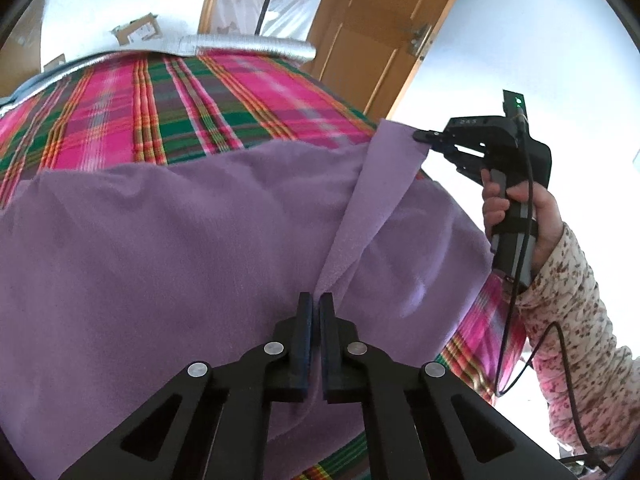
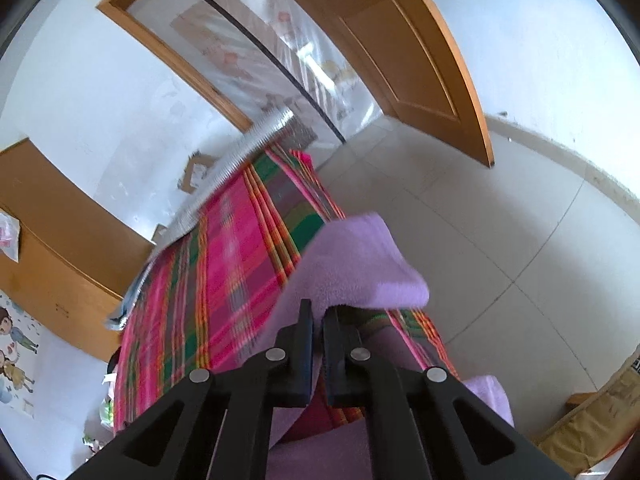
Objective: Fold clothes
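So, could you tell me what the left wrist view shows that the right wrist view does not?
Only the left wrist view shows the person's hand holding the right tongs, clamped on a lifted corner of the purple cloth. Only the right wrist view shows the tiled floor and a cartoon poster. Both show the plaid cover, the wooden door and tongs shut on purple cloth.

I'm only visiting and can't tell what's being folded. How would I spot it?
Find the bed under the pink and green plaid sheet. Over its near end lies a plain lilac garment, soft and fleecy. It is the only unpatterned cloth there, and both hand-held grippers pinch one lifted edge of it.
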The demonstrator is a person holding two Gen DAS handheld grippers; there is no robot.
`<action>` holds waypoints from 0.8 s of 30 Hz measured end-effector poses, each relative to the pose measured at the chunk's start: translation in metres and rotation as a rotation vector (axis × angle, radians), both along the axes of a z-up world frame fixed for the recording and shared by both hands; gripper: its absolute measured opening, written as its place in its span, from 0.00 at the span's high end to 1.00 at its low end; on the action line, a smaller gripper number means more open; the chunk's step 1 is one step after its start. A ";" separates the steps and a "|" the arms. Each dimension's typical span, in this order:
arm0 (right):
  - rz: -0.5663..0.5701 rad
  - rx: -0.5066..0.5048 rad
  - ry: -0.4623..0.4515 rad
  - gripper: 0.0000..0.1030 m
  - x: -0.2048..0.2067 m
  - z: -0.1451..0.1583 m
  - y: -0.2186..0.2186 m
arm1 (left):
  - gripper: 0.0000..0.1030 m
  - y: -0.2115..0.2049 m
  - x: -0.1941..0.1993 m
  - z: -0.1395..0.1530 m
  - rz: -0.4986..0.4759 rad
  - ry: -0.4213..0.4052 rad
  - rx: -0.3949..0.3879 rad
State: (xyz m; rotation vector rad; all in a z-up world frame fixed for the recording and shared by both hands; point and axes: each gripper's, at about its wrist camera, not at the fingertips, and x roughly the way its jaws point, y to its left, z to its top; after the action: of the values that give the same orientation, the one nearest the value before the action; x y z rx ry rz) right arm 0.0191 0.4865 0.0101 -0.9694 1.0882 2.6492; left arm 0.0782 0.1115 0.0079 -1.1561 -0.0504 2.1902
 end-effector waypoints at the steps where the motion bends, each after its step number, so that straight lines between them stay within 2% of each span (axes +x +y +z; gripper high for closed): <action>1: -0.002 0.007 0.010 0.96 0.003 0.004 0.001 | 0.97 -0.002 0.001 0.003 0.001 0.006 0.009; 8: -0.010 0.088 0.086 0.96 0.024 0.043 -0.001 | 0.97 -0.005 0.011 0.020 -0.005 0.037 0.052; 14: -0.023 0.123 0.128 0.96 0.048 0.063 0.000 | 0.97 -0.005 0.026 0.036 -0.030 0.093 0.066; 20: -0.050 0.148 0.134 0.96 0.081 0.064 0.007 | 0.97 0.001 0.043 0.038 -0.072 0.117 0.046; 24: -0.072 0.147 0.113 0.96 0.098 0.051 0.012 | 0.97 0.006 0.045 0.027 -0.092 0.086 0.028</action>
State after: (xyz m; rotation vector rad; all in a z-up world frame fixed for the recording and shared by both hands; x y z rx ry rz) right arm 0.1173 0.4989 0.0616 -0.7483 0.9149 2.7081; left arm 0.1228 0.1174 0.0348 -1.0274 0.0084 2.1481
